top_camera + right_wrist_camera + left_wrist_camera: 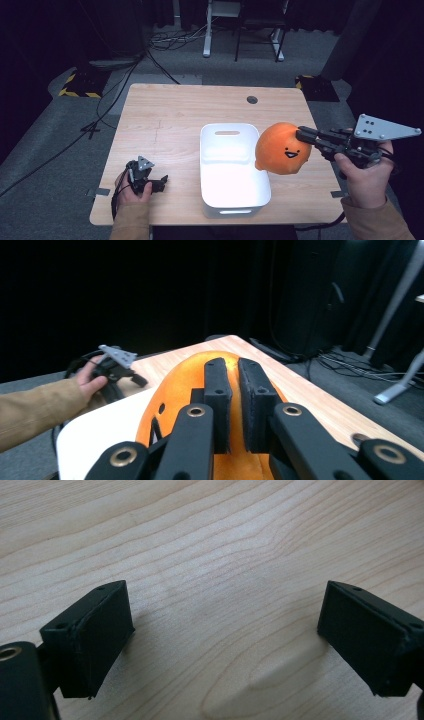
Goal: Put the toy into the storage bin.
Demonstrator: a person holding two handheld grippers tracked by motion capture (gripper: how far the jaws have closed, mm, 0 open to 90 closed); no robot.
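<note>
You're pinching the orange plush toy with the right gripper, dangling it at the white bin's right edge for dropping; left gripper is resting spread on the surface.

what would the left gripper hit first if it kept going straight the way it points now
Most likely the light wooden table. The left gripper looks down along its open black jaws at bare wood grain, with nothing between or beyond them. How near the wood lies is hard to judge from the left gripper view.
</note>
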